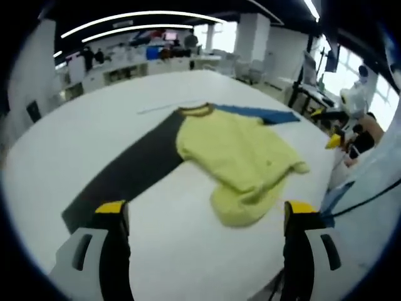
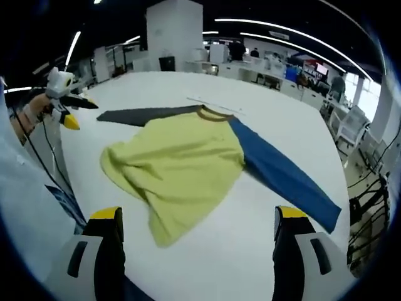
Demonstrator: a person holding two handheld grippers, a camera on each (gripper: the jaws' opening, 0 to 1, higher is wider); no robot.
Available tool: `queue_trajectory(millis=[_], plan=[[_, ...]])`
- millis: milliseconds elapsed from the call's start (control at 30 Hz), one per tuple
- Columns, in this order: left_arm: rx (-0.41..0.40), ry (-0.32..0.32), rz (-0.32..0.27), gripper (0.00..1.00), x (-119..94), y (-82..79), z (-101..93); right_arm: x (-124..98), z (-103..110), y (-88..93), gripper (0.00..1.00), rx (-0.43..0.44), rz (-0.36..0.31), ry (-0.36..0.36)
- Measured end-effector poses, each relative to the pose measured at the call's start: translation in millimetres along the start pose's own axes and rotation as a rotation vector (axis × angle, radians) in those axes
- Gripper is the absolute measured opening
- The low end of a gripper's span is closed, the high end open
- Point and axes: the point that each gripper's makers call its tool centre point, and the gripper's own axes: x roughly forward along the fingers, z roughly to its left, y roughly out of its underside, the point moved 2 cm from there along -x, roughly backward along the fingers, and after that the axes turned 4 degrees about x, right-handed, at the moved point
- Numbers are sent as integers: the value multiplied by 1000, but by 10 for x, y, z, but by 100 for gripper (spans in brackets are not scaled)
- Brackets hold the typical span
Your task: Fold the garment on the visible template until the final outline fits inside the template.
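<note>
A long-sleeved garment lies on the white table [image 1: 75, 138], its yellow body [image 1: 238, 157] rumpled and partly folded over itself. One sleeve is dark grey [image 1: 125, 175] and lies stretched out; the other is blue [image 1: 257, 113]. In the right gripper view the yellow body [image 2: 175, 163] sits between the blue sleeve [image 2: 282, 175] and the grey sleeve [image 2: 144, 115]. A thin pale strip [image 2: 213, 103] lies just beyond the collar. My left gripper [image 1: 205, 212] is open short of the garment's hem. My right gripper [image 2: 197, 214] is open over the table's near edge, holding nothing.
A person's light blue sleeve [image 2: 25, 188] fills the near left. A hand holds the left gripper [image 2: 66, 103] at the table's left side. The right gripper's yellow tip [image 1: 334, 140] shows past the table's right edge. Desks and chairs [image 2: 351, 125] stand beyond the table.
</note>
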Motion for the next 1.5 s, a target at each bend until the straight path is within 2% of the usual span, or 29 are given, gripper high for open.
queue_trajectory(millis=[167, 233, 533, 800, 833, 1133, 1500], plan=[[-23, 9, -9, 97, 17, 16, -49, 32, -1, 72, 100, -1, 26, -3], [-25, 13, 1, 96, 31, 43, -64, 40, 22, 99, 96, 9, 30, -11], [-46, 34, 28, 96, 67, 138, -128, 90, 169, 303, 95, 40, 71, -42], [-54, 46, 31, 93, 95, 146, -139, 115, 254, 435, 93, 78, 88, -65], [-55, 50, 46, 93, 116, 172, -147, 125, 266, 452, 92, 97, 87, -69], [-63, 70, 67, 89, 145, 236, -187, 158, 312, 565, 78, 138, 91, -76], [-72, 98, 80, 83, 211, 290, -239, 192, 420, 657, 54, 180, 94, -97]])
